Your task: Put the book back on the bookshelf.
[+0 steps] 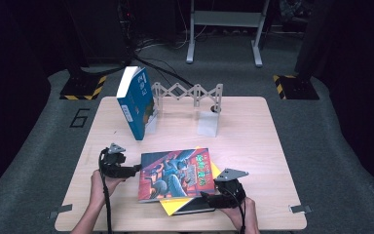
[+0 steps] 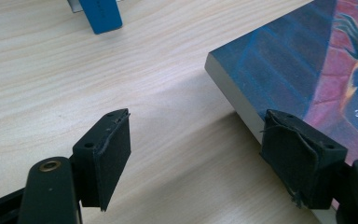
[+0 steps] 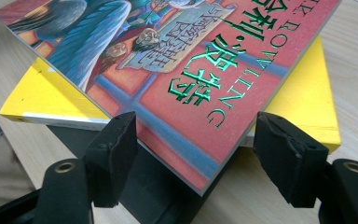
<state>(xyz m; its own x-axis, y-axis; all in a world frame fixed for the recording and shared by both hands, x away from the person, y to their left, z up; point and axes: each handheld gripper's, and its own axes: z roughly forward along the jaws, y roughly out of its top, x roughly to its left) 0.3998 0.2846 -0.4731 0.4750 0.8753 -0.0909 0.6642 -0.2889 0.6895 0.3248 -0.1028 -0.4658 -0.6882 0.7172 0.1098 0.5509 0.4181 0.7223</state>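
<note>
A book with a red and blue illustrated cover [image 1: 175, 173] lies on top of a yellow book [image 1: 168, 204] and a dark one [image 1: 195, 207] at the table's front middle. My left gripper [image 1: 137, 169] is at the top book's left edge. In the left gripper view this gripper [image 2: 198, 121] is open: one pad is over bare table, the other over the cover's [image 2: 298, 60] edge. My right gripper [image 1: 204, 196] is at the stack's front right corner. In the right gripper view it [image 3: 196, 119] is open, and the top book's [image 3: 177, 60] corner reaches in between the jaws, above the yellow book [image 3: 303, 88].
A blue book [image 1: 135, 100] stands tilted against a grey expanding rack [image 1: 187, 92] at the back of the wooden table [image 1: 253, 146]. A white panel [image 1: 208, 124] stands at the rack's right end. Bare wood lies to the right and left of the stack.
</note>
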